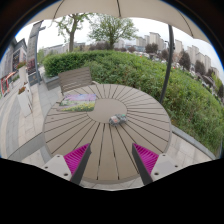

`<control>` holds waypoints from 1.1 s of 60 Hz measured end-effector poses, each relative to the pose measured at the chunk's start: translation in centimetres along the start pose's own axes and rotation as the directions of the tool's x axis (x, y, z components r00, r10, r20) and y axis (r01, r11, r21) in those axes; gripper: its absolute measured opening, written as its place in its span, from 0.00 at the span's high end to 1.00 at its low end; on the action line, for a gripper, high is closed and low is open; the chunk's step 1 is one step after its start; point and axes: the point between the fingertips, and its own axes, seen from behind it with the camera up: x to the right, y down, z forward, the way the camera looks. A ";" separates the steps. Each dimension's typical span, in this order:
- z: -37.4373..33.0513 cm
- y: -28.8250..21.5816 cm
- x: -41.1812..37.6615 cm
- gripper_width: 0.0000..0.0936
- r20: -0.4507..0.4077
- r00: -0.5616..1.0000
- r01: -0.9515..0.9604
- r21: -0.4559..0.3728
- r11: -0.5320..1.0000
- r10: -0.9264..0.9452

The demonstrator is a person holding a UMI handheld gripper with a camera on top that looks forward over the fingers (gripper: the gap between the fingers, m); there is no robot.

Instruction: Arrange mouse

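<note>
A small grey mouse (118, 119) lies on the round slatted table (100, 140), right of the table's middle and well beyond my fingers. A flat greenish mat (78, 105) lies on the table's far left part, with a pale object on its far edge. My gripper (111, 160) is open and empty, held above the table's near edge, with its pink pads (76, 158) wide apart. Nothing stands between the fingers.
A slatted bench (74, 78) stands behind the table on the left. A hedge (150, 75) and grass run behind and to the right. A parasol pole (170, 45) rises at the back right. Paving lies on the left.
</note>
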 end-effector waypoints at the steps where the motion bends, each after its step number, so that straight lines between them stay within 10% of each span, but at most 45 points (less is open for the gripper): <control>1: 0.6 0.0 0.0 0.09 0.002 1.000 -0.001 0.008 1.000 0.001; 66: 28.6 -7.3 0.1 0.08 0.054 0.998 -0.046 0.021 0.999 0.045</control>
